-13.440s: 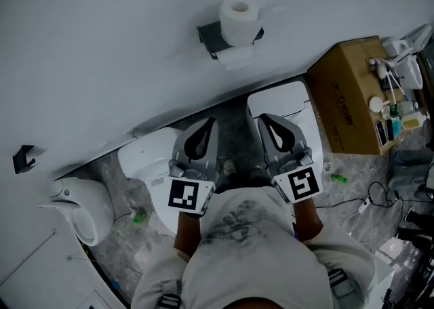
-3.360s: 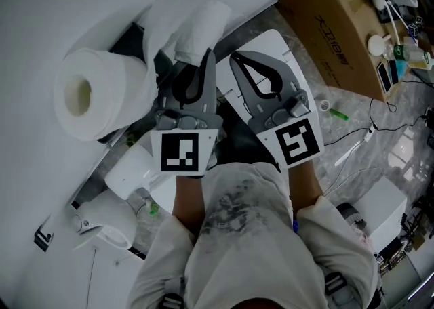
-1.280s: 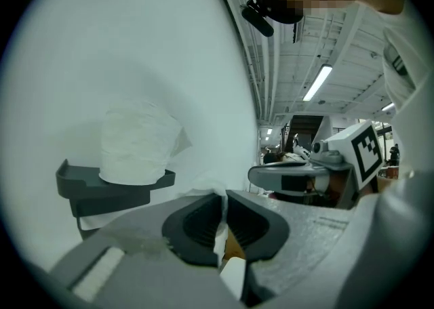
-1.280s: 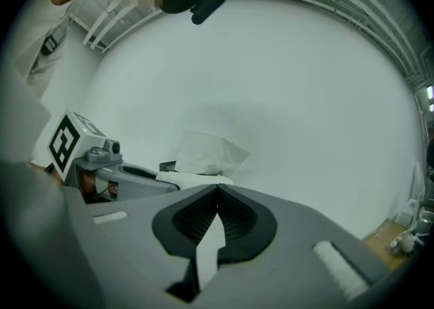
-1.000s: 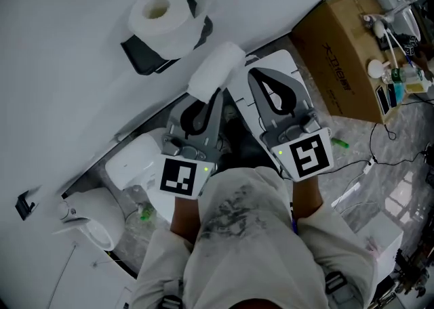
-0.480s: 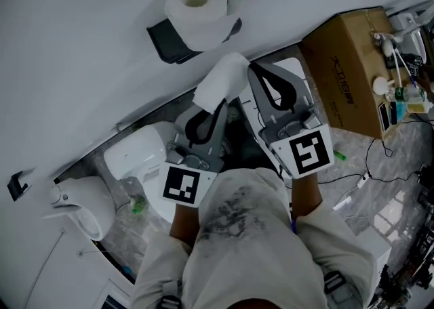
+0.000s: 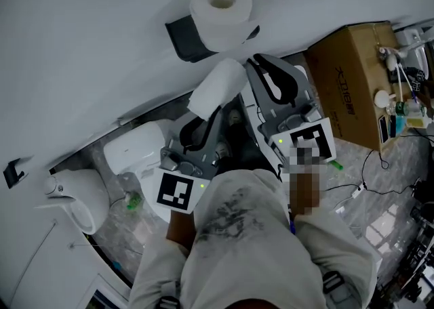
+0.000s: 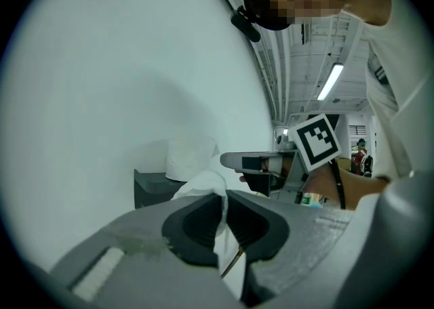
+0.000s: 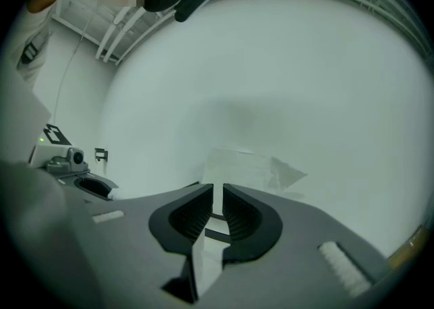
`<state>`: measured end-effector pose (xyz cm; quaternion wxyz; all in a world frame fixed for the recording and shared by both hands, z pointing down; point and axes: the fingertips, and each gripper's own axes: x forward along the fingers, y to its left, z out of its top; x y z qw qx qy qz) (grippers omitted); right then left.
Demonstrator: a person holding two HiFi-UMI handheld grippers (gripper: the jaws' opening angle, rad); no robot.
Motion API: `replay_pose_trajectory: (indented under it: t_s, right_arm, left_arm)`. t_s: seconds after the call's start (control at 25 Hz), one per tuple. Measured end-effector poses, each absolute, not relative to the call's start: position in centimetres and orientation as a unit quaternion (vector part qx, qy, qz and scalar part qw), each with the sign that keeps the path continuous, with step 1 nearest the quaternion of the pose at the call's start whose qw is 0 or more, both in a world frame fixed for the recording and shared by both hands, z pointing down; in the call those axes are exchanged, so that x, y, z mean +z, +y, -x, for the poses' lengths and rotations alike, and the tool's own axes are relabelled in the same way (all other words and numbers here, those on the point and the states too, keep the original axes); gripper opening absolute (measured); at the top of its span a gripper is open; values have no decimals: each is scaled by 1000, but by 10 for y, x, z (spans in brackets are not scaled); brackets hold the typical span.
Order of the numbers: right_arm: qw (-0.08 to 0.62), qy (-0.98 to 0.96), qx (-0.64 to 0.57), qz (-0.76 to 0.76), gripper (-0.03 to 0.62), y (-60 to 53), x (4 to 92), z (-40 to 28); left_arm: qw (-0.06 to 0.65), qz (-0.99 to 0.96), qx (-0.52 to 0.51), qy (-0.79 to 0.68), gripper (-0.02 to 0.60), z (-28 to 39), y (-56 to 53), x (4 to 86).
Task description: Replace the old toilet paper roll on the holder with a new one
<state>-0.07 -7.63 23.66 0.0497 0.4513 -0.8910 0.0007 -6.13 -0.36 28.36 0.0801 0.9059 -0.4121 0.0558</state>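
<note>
A full white toilet paper roll (image 7: 220,6) sits on the dark wall holder (image 7: 183,36). Below it my left gripper (image 7: 215,108) is shut on the old roll (image 7: 217,87), a squashed white wad that sticks out past the fingertips. In the left gripper view the wad (image 8: 202,189) is pinched between the jaws of the left gripper (image 8: 226,198), with the full roll (image 8: 190,158) beyond. My right gripper (image 7: 256,62) is beside it, just under the holder. Its jaws are opening, a narrow gap shows, and nothing is between them (image 9: 218,189); the full roll (image 9: 237,165) lies ahead.
A white toilet (image 7: 132,155) stands below the wall, with another white fixture (image 7: 74,196) to its left. A cardboard box (image 7: 346,94) with bottles on top is at the right. Cables (image 7: 359,186) cross the stone floor. A small hook (image 7: 10,172) is on the wall.
The roll on its holder has shifted right in the head view. The left gripper still holds the white wad, and the right gripper has stayed beside it.
</note>
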Motion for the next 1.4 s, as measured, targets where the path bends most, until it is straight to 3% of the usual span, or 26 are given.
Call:
replay_pose_trajectory:
  t_s: [0.52,1.0,1.4]
  right_arm:
    - [47,-893,33,-445,161,-106,232,20]
    - [55,-894,43,-442,330,-128,231,27]
    - [64,-879,27,-471,358,-140,227,16]
  left_arm:
    - [73,-904,58,-417,20,73,-11,280]
    - [70,-904,61,-418,20,77,-17,280]
    - [74,-902,65,-419,20,79,-24,282]
